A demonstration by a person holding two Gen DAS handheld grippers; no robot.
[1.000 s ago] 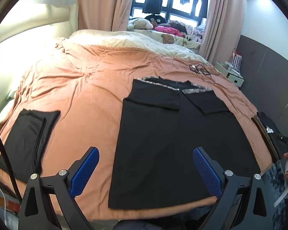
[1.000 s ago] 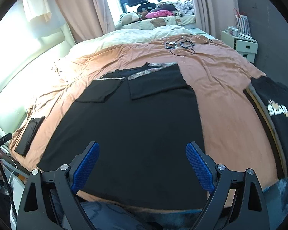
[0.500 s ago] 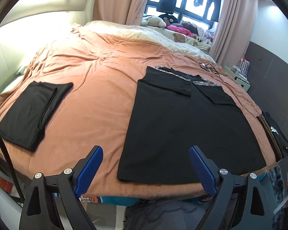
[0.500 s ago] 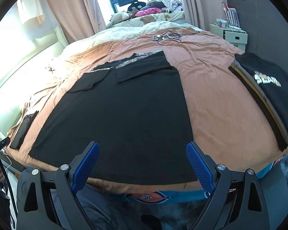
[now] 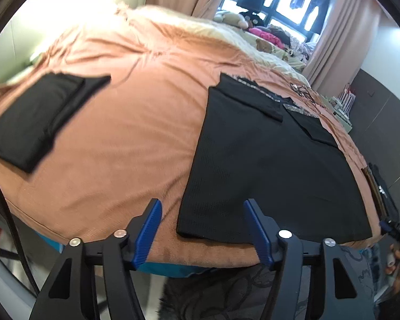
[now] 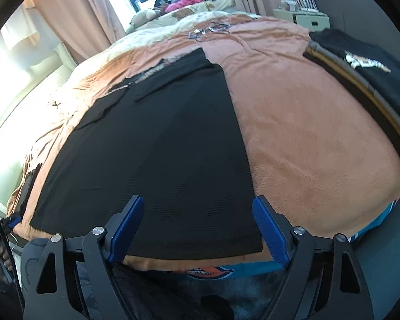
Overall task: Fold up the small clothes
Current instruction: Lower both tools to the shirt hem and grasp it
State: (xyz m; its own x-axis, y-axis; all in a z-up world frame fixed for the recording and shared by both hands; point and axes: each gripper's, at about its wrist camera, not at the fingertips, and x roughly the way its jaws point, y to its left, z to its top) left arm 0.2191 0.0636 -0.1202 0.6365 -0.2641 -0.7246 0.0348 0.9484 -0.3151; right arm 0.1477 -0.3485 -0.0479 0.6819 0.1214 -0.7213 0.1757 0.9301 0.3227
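A black shirt (image 5: 266, 160) lies flat on the orange bedspread (image 5: 136, 138), its sleeves folded in at the far end. In the left wrist view my left gripper (image 5: 202, 204) hangs low over the shirt's near left corner. Its jaws are closing with the corner between them, and the blue pads (image 5: 149, 226) do not press on the cloth. In the right wrist view the same shirt (image 6: 160, 146) fills the middle. My right gripper (image 6: 197, 200) straddles its near right corner above the hem. Its jaws are closing a little, and the pads (image 6: 269, 232) are clear of the fabric.
A folded black garment (image 5: 34, 122) lies at the bed's left side. A stack of folded dark clothes (image 6: 360, 80) sits along the right edge. Glasses and a cable (image 6: 208, 29) rest farther up the bed. A white bedside unit (image 6: 306, 18) stands at the far right.
Both grippers have sunk toward the bed's near edge, so the shirt's hem now sits between the fingers. The left jaws have narrowed clearly, the right ones slightly.
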